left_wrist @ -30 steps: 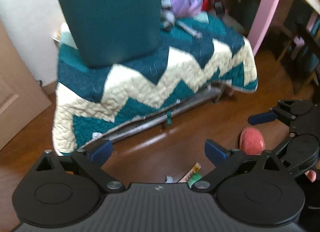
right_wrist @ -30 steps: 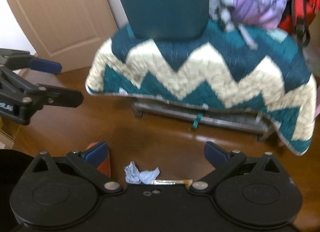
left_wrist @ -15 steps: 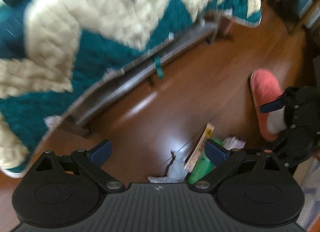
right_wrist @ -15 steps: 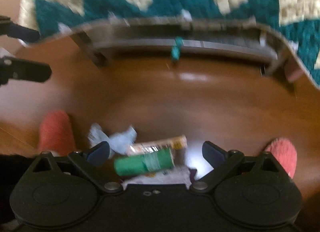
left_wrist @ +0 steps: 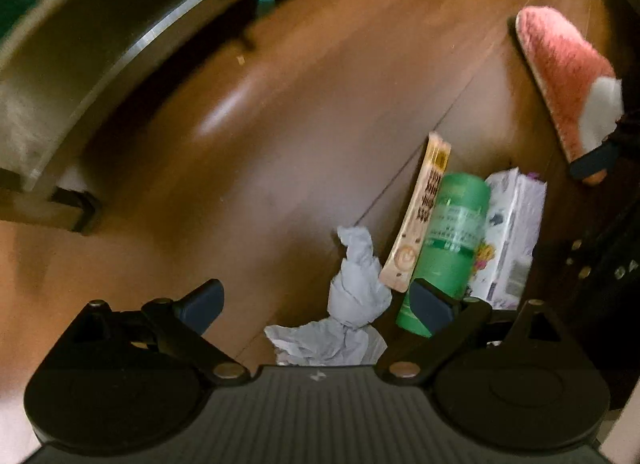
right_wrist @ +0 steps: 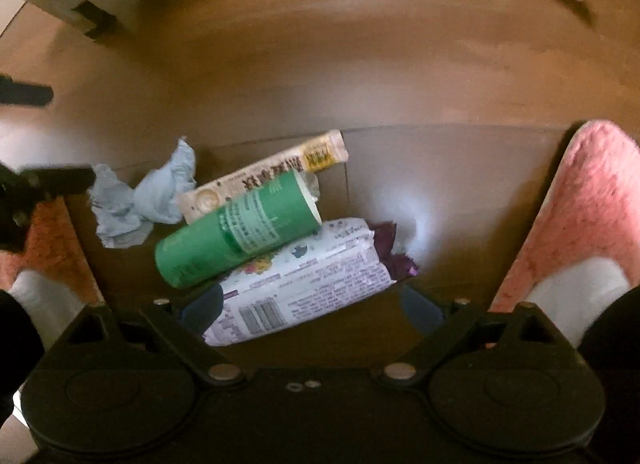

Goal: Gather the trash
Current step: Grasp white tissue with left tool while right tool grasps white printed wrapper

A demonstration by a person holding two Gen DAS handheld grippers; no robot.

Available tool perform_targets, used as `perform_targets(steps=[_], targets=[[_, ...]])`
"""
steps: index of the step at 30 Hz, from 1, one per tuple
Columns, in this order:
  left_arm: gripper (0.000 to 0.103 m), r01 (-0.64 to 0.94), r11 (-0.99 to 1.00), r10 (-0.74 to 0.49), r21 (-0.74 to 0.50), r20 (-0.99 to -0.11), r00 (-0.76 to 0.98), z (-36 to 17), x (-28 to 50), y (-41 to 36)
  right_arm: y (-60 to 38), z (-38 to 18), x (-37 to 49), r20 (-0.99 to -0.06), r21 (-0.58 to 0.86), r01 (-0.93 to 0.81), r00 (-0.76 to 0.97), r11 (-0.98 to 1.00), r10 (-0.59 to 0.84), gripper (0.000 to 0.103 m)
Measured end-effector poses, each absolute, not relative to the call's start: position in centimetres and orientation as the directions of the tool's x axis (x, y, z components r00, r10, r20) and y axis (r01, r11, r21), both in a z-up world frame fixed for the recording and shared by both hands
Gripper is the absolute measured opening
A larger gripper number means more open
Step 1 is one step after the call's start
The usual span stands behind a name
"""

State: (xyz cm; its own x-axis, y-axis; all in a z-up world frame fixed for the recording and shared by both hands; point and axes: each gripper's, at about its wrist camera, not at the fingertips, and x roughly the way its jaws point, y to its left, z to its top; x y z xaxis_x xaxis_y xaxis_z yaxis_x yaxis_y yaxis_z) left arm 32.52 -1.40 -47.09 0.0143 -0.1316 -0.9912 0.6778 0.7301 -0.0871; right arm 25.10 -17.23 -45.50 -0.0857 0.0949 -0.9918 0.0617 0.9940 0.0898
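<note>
Right wrist — green canister (right_wrist: 236, 228), lying sideways

Dim, warm light; glare on the floor (left_wrist: 224, 112); motion blur; fisheye-bent edges.

Green tube (right_wrist: 236, 228) lies between snack wrapper (right_wrist: 264, 174) and white packet (right_wrist: 300, 284).

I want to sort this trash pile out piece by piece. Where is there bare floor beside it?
Bare wood floor runs from the pile to the metal frame, and between the white packet and right-hand pink slipper. Crowded: crumpled tissue, snack wrapper, green bottle and packet lie bunched together.
</note>
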Motion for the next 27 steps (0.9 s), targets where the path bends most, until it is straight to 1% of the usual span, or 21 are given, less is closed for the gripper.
perform_targets(steps=[4,8,15,17,18,19,21,23,25,27], targets=[[0.100,0.670,0.735,-0.122,-0.104,-0.992,-0.020,-50.0,32.3,-1.5,-17.3,-47.4,25.4,-0.985,0.118,0.092,-0.112,0.989,0.128,0.095],[0.099,0.682,0.723,-0.104,-0.111,-0.993,-0.051,-52.3,32.1,-1.5,-17.1,-49.8,25.5,-0.972,0.130,0.092,-0.186,0.987,0.146,0.094],[0.098,0.611,0.773,-0.129,-0.172,-0.985,-0.115,-54.6,33.4,-1.0,-17.7,-52.4,25.3,-0.953,0.155,0.170,-0.234,0.973,0.193,0.091],[0.092,0.594,0.783,-0.132,-0.186,-0.982,-0.134,-55.3,33.7,-0.9,-17.6,-52.9,25.5,-0.952,0.159,0.172,-0.235,0.972,0.197,0.091],[0.086,0.589,0.786,-0.129,-0.188,-0.982,-0.140,-55.6,33.8,-0.8,-17.6,-53.0,25.7,-0.950,0.168,0.175,-0.235,0.970,0.206,0.091],[0.083,0.584,0.789,-0.127,-0.191,-0.981,-0.149,-55.9,34.0,-0.8,-17.6,-53.2,25.8,-0.948,0.179,0.185,-0.230,0.966,0.220,0.091],[0.081,0.564,0.798,-0.144,-0.213,-0.976,-0.165,-56.1,34.2,-0.6,-17.7,-53.5,25.9,-0.947,0.176,0.201,-0.232,0.964,0.222,0.090],[0.070,0.546,0.802,-0.166,-0.242,-0.968,-0.186,-56.2,34.5,-0.4,-17.8,-54.0,26.1,-0.942,0.181,0.212,-0.242,0.960,0.231,0.087],[0.062,0.526,0.805,-0.189,-0.275,-0.959,-0.212,-56.4,34.7,-0.2,-17.9,-54.5,26.2,-0.938,0.190,0.218,-0.249,0.957,0.242,0.085],[0.058,0.506,0.812,-0.204,-0.291,-0.954,-0.221,-56.4,34.8,0.0,-18.0,-54.9,26.1,-0.934,0.201,0.215,-0.252,0.956,0.253,0.080]])
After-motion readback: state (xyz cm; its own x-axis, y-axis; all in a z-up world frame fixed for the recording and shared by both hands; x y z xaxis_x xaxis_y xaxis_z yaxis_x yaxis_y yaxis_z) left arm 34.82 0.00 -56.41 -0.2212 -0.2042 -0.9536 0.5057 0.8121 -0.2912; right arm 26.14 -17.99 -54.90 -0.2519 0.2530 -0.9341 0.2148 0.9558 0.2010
